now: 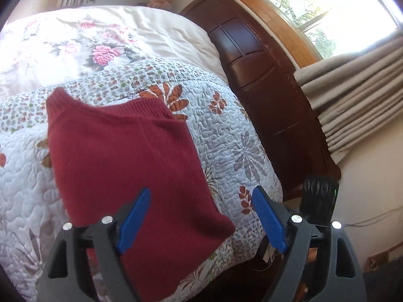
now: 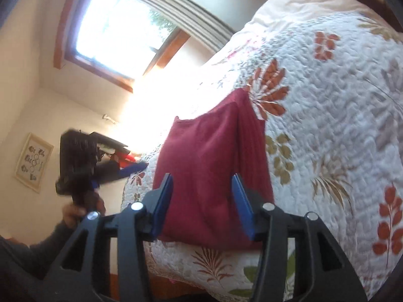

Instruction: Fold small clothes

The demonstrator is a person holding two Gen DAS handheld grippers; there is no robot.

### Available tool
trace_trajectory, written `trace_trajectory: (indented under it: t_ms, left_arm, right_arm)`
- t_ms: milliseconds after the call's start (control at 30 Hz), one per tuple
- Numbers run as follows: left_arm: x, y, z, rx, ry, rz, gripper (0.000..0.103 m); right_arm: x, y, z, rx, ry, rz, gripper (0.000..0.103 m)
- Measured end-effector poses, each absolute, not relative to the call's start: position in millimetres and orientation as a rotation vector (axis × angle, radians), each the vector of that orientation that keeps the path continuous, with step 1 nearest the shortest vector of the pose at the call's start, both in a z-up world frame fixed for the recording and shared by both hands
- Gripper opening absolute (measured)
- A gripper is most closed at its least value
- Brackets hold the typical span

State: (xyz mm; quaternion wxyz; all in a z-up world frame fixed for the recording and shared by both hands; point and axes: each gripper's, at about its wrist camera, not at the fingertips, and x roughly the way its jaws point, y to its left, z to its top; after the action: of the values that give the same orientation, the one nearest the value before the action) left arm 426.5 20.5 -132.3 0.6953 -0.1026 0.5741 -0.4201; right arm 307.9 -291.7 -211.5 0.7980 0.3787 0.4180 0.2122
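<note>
- Sweater (image 1: 131, 161), dark red and folded, lies on the quilt (image 1: 226, 136).
- Left gripper (image 1: 201, 216) and right gripper (image 2: 201, 201) hover above it, jaws spread, empty.
- Only the right wrist view shows a hand (image 2: 75, 210) gripping the left tool.

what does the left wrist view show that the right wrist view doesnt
Only the left wrist view shows the dark wooden headboard, the bunched beige curtain and the pink rose duvet. Only the right wrist view shows a framed picture and the left gripper in a hand. Both show the red knit garment on the quilt, each gripper open.
</note>
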Motion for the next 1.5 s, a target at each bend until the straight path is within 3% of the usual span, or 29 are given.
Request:
trace_trajectory:
  t_ms: [167,200,233,300,433,533,633,700,800,867,900,933,1100,1200,1267,1300,1367,1500]
  left_arm:
    - [385,19,-160,-0.260,1.294,-0.982,0.083]
    - [381,18,-165,-0.258,1.301,-0.986,0.083]
    - [378,15,-170,-0.252,1.309,-0.986,0.083]
    - [374,11,-177,-0.256,1.324,-0.993,0.083]
    - [368,3,-193,-0.206,1.375,-0.999,0.083]
    - [365,4,-190,-0.221,1.404,-1.012,0.083]
    - [362,12,-177,-0.270,1.391,-1.056,0.083]
    - [363,18,-167,-0.303,1.364,-1.072,0.083]
    - [369,24,-169,-0.332,1.360,-1.054,0.083]
    - [376,24,-180,-0.350,1.391,-1.028,0.083]
    - [378,23,-186,-0.360,1.411,-1.020,0.083]
    - [380,22,-192,-0.360,1.433,-1.013,0.083]
    - [375,23,-216,-0.360,1.536,-0.993,0.083]
    - [369,30,-203,-0.371,1.524,-0.981,0.083]
    - [368,44,-184,-0.411,1.470,-0.978,0.083]
    - [368,52,-176,-0.422,1.435,-0.966,0.084]
    - [372,74,-164,-0.425,1.365,-0.903,0.090]
    - [391,117,-181,-0.503,1.347,-0.720,0.093]
  right_arm:
    - [414,-269,-253,0.770,1.075,0.537,0.052]
    - [427,-264,-262,0.766,1.099,0.558,0.047]
    - [438,-259,-268,0.749,1.125,0.561,0.013]
    - [447,-262,-269,0.736,1.116,0.558,0.007]
    - [446,-288,-297,0.768,1.137,0.448,0.006]
    - [429,-287,-305,0.789,1.147,0.475,0.011]
    - [398,-298,-278,0.810,1.085,0.499,0.028]
    - [368,-299,-264,0.768,1.081,0.520,0.030]
    - [328,-283,-264,0.707,1.158,0.579,0.051]
    - [314,-267,-271,0.679,1.198,0.621,0.054]
    - [310,-262,-278,0.665,1.221,0.626,0.024]
    - [307,-261,-286,0.668,1.247,0.621,0.007]
    - [284,-276,-326,0.776,1.319,0.585,0.007]
    - [292,-289,-302,0.800,1.258,0.650,0.021]
    - [305,-309,-284,0.827,1.182,0.626,0.061]
    - [314,-320,-280,0.851,1.140,0.594,0.098]
    - [341,-335,-285,0.922,1.111,0.599,0.101]
    - [400,-341,-334,1.119,1.164,0.658,0.101]
